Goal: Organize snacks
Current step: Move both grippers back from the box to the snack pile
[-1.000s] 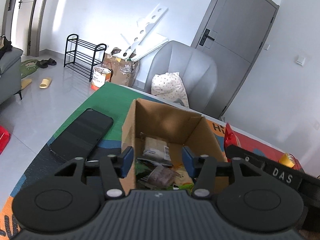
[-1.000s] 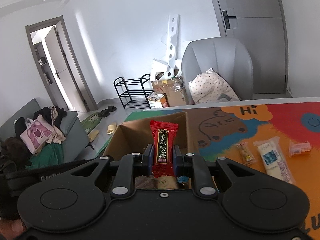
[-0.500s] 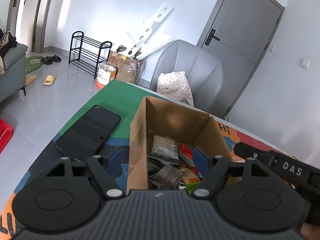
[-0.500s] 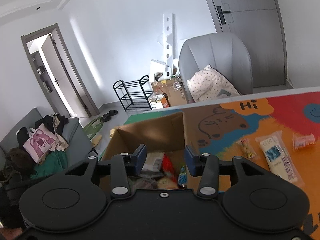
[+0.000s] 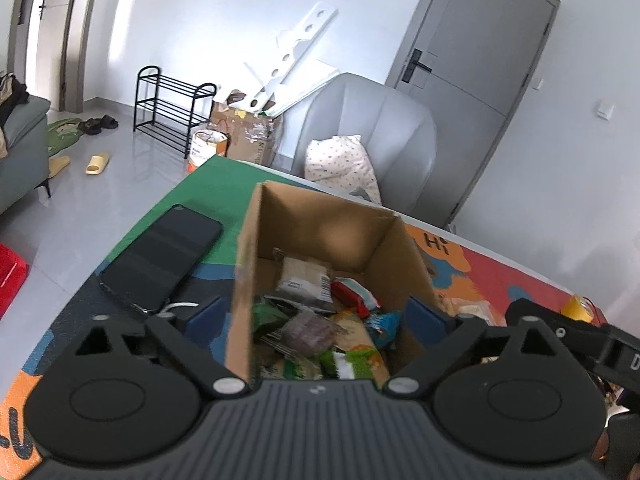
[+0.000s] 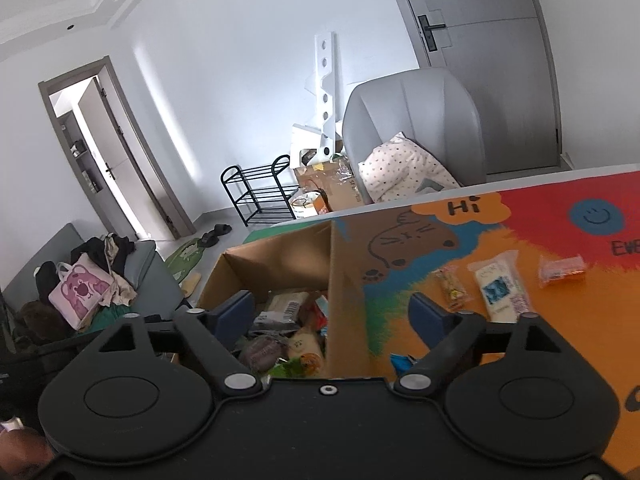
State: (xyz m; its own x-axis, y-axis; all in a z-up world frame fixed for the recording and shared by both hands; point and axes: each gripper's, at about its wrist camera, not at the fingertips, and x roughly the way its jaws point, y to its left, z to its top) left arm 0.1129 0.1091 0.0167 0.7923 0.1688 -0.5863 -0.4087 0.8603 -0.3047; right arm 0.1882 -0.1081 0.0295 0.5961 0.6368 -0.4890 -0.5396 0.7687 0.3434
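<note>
**Right wrist view: both jaws wide, loose snacks off to the right of the box**

Right wrist view shows the right hand-held gripper (image 6: 332,314) astride the right wall of the cardboard box (image 6: 344,280), open and empty, one finger inside the box and the other over the bench (image 6: 560,340). What seems to come next is the loose packets: a white snack packet (image 6: 500,290), a small yellow one (image 6: 452,290) and a clear one (image 6: 562,270) lie right of the box and ahead of the gripper, the white one's long axis running roughly along the gripper's line of sight. The right hand is plainly nearer. The left hand-held gripper (image 5: 318,314) straddles the box, open, gripping nothing; a phone (image 5: 160,264) lies to its left.

A second ago the right jaws pinched a red packet upright over the box; they have just been opening, and a red packet (image 5: 352,294) now lies among the snacks inside. The left jaws have just been opening too.
</note>
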